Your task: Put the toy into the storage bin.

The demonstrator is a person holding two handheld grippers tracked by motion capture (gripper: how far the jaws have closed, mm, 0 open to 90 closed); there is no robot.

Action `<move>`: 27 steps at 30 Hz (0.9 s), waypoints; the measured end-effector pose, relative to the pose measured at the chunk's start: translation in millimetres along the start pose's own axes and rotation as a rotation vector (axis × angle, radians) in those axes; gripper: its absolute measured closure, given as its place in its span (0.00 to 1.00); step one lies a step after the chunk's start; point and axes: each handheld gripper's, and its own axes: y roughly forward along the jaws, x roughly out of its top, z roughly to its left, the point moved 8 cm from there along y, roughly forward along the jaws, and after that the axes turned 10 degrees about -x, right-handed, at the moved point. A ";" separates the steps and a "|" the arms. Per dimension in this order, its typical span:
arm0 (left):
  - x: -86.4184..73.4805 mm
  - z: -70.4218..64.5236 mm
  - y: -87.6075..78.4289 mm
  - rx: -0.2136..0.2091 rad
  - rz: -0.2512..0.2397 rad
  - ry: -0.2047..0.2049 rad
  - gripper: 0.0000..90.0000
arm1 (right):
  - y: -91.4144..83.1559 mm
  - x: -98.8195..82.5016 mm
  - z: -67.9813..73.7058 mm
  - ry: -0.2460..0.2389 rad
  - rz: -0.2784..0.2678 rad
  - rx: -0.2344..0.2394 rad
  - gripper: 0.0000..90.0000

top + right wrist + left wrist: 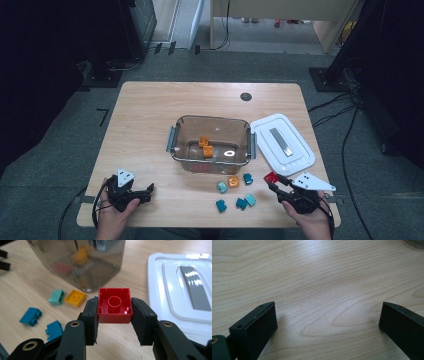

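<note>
My right gripper is clamped on the red brick, hollow underside up, in the air just in front of the clear container. It looks light, rigid and glossy, so I squeeze two flat opposite walls. My left gripper sits spread wide, holding nothing, left of that container.

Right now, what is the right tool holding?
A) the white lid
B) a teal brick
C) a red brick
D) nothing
C: in the right gripper view the right tool has its jaws pressed on both sides of a red brick, hollow underside facing the camera.
</note>
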 end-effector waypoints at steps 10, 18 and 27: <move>0.1 0.1 0.2 0.000 -0.001 -0.001 0.02 | -13.1 30.1 7.9 -0.019 -0.037 0.034 0.67; 0.3 0.2 0.3 0.000 -0.001 -0.001 0.02 | -18.7 51.2 12.9 -0.026 -0.056 0.061 0.67; 0.3 0.4 0.3 0.000 0.001 0.001 0.02 | -17.2 75.2 17.0 -0.073 -0.017 0.091 0.67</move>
